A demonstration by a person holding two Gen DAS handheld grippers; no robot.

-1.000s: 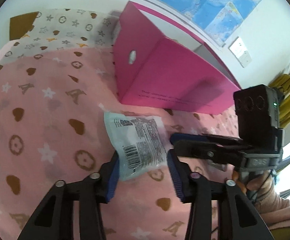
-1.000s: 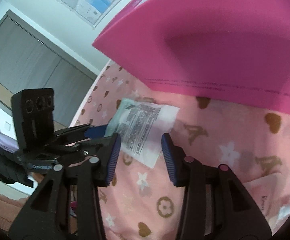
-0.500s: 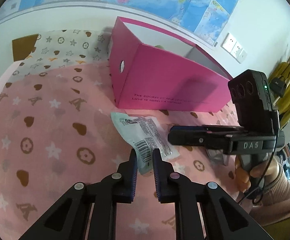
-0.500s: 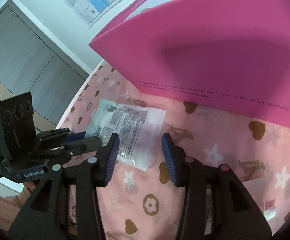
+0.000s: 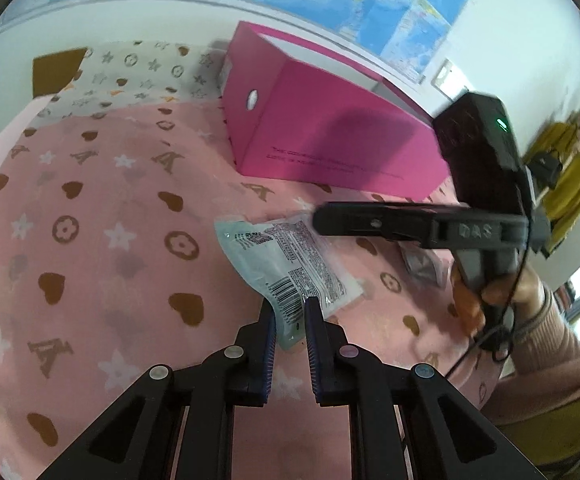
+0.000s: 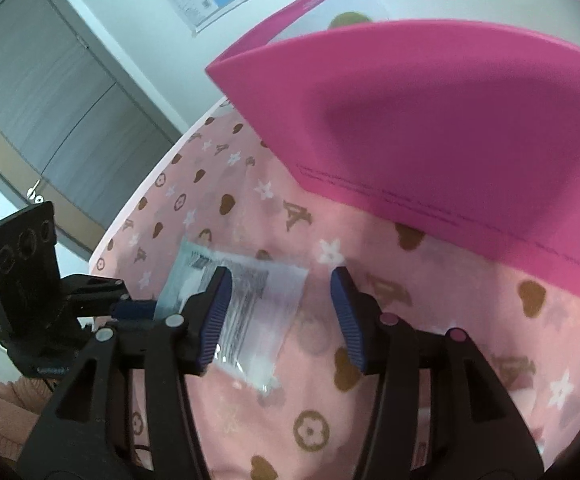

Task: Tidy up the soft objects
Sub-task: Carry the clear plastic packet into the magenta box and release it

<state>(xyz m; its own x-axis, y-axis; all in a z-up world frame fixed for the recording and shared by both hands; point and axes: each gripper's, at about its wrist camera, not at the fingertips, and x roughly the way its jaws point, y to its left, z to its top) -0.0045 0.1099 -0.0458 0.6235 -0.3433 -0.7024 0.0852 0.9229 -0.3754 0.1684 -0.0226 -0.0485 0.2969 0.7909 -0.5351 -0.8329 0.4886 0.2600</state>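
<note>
A pale teal plastic packet (image 5: 286, 264) with a barcode and printed text lies on the pink patterned blanket (image 5: 90, 240). My left gripper (image 5: 290, 312) is shut on its near edge. In the right wrist view the same packet (image 6: 258, 312) shows below my right gripper (image 6: 282, 300), whose jaws are opening. They stand apart over it and their pads do not press on it. The left gripper (image 6: 138, 308) comes in from the left there. In the left wrist view the right gripper (image 5: 322, 220) hovers just past the packet. An open pink box (image 5: 330, 140) stands behind.
The pink box (image 6: 450, 120) looms close ahead in the right wrist view, with something green (image 6: 350, 20) inside. A small greyish wrapper (image 5: 422, 264) lies under the right gripper. A person's hand (image 5: 486, 296) holds that gripper. A wall map hangs behind.
My left gripper went from open around the packet to shut on its near edge, then drew back with it. The right gripper's jaws spread wider.
</note>
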